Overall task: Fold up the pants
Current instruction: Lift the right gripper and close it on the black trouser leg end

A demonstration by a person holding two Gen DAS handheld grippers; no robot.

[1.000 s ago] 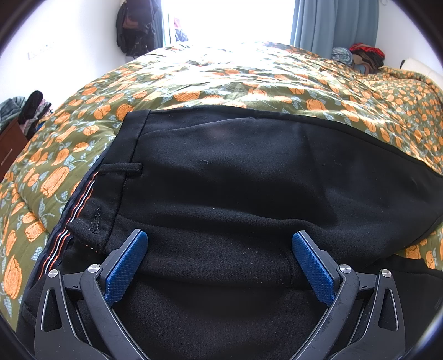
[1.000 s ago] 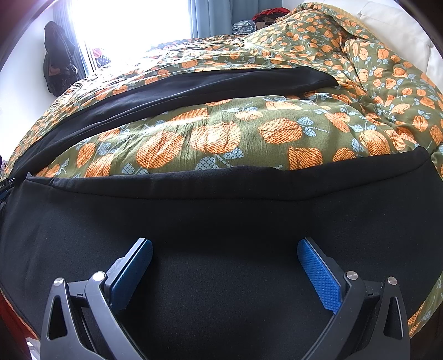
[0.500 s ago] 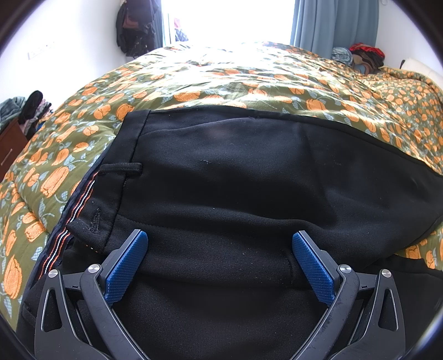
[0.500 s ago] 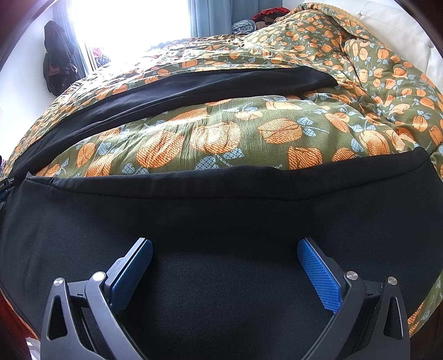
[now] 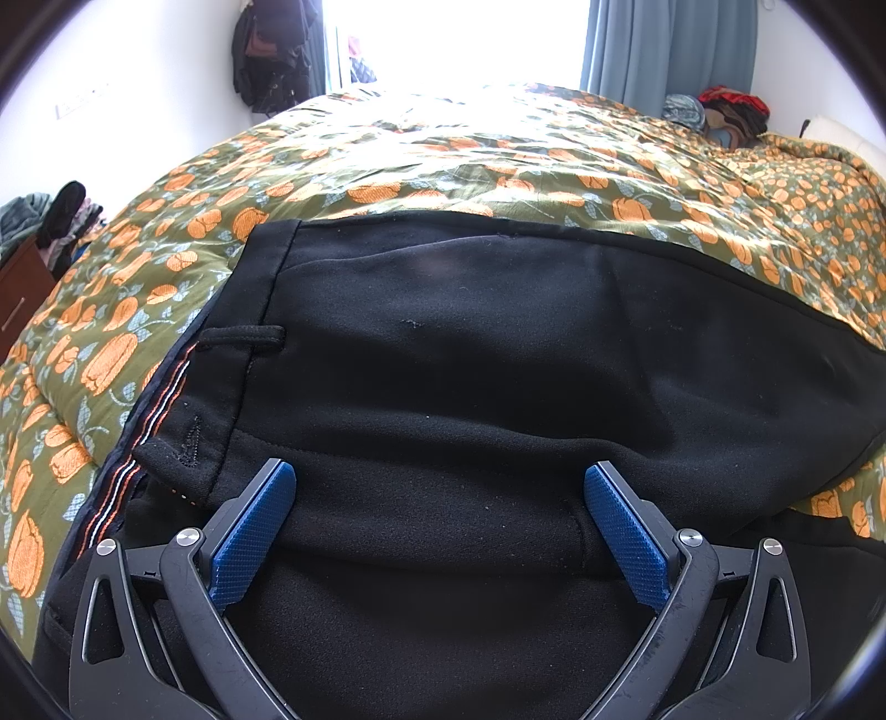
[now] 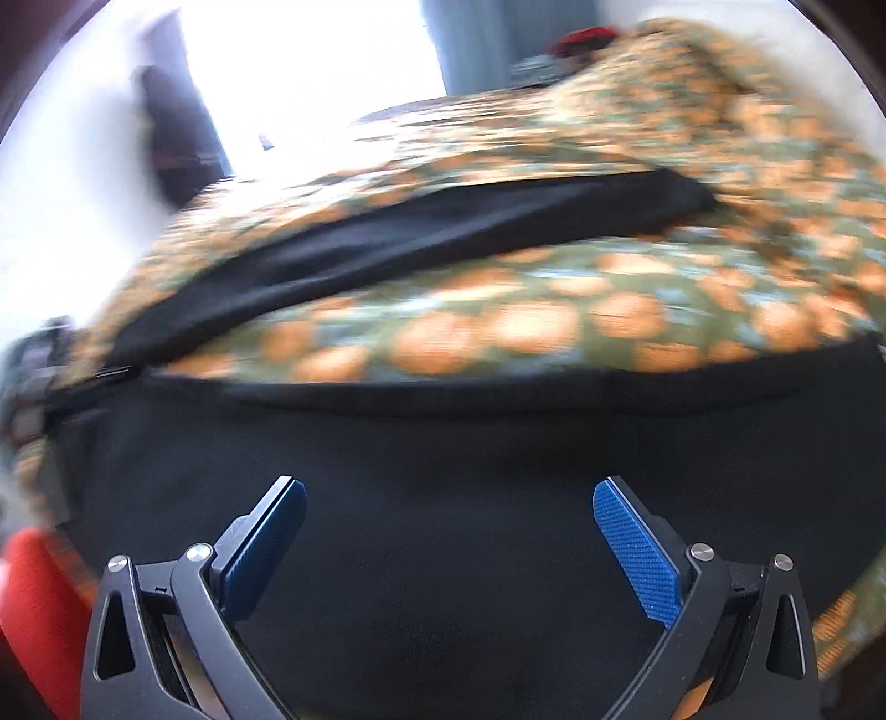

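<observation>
Black pants lie spread on a bed. In the left wrist view their waistband with a belt loop and striped lining is at the left. My left gripper hovers open just over the seat area, nothing between its blue pads. In the right wrist view, which is motion-blurred, one pant leg fills the foreground and the other leg stretches away behind it. My right gripper is open above the near leg.
A green quilt with orange flowers covers the bed around the pants. Dark clothes hang on the wall by a bright window; blue curtains and piled clothes stand at the back right. Something red shows at the lower left.
The right wrist view has turned blurry and shifted: my right gripper is moving, with the far leg now lower and further right in frame. The left gripper has stayed still.
</observation>
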